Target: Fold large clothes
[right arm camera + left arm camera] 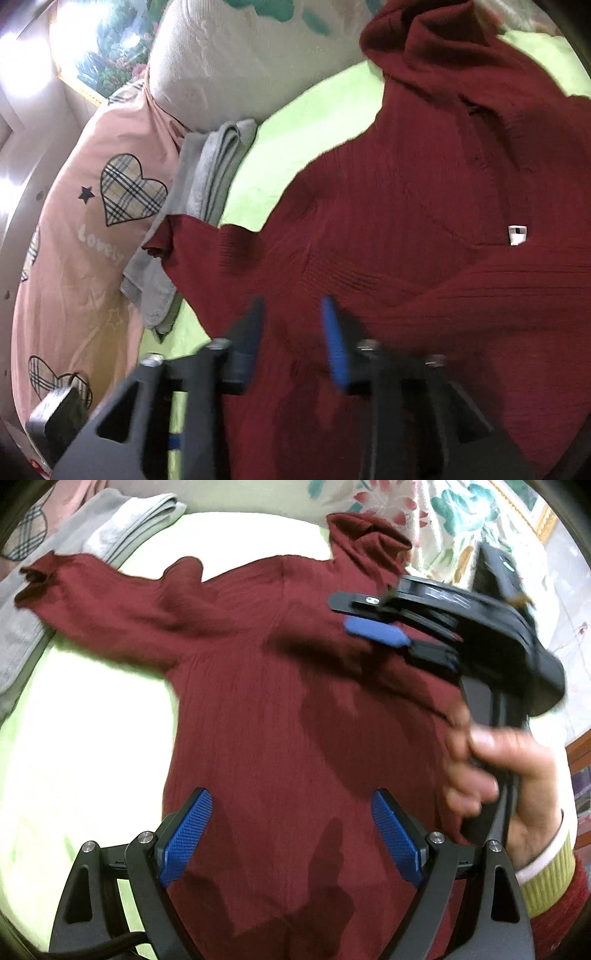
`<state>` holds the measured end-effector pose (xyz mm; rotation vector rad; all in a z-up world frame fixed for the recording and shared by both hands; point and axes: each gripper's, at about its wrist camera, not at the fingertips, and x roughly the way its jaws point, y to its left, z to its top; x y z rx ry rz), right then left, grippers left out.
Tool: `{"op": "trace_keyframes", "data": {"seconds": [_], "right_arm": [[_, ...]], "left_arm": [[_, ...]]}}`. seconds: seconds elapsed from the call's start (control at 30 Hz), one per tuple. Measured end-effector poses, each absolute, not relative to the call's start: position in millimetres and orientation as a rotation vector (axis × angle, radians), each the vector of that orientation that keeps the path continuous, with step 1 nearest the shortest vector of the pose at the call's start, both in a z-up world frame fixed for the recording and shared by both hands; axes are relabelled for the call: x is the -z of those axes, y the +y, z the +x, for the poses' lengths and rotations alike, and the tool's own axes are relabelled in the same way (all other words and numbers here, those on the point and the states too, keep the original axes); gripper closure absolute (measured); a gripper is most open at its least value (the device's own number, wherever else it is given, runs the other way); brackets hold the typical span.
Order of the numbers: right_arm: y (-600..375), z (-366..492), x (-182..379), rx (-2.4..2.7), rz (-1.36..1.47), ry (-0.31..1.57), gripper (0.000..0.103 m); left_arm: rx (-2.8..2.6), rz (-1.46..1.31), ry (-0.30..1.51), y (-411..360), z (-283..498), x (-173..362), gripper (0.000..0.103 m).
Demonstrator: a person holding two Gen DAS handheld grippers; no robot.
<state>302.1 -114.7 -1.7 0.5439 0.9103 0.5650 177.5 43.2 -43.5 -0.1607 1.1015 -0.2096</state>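
Dark red ribbed sweater [295,709] lies spread on a light green bedsheet [74,738], directly under and ahead of both tools. Left of the left gripper [291,834]: bare sheet, then a folded grey towel [122,528] up at the far left, with the sweater's one sleeve cuff [33,579] reaching onto it. Left gripper hovers over the sweater's lower body, blue pads [184,838] spread wide, nothing between them but cloth below, no contact visible. Ahead of it the turtleneck collar [365,535] points away toward a floral bedcover [436,513]. To its right, the right gripper [373,616] comes in over the shoulder area, held by a hand [509,775] with a yellow-green cuff [546,882]; motion-blurred. In the right wrist view, left of the tool: pink pillow with plaid hearts [92,229], white pillow [229,62], grey towel, then the sleeve. Right gripper's jaws are partly apart, empty, just above the sweater's ribbed fabric; whether the tips touch it, cannot tell. To the right, a small white tag [517,234] on the sweater.
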Motion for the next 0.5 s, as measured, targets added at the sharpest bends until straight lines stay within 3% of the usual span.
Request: {"op": "trace_keyframes", "data": {"seconds": [0.37, 0.4, 0.5], "right_arm": [[-217, 192, -36, -0.327, 0.580, 0.787, 0.059], [-224, 184, -35, -0.308, 0.588, 0.790, 0.059], [-241, 166, -31, -0.247, 0.613, 0.807, 0.059]], "left_arm": [[0.350, -0.238, 1.141, 47, 308, 49, 0.016], [0.369, -0.240, 1.152, 46, 317, 50, 0.018], [0.409, -0.168, 1.214, 34, 342, 63, 0.044]]}}
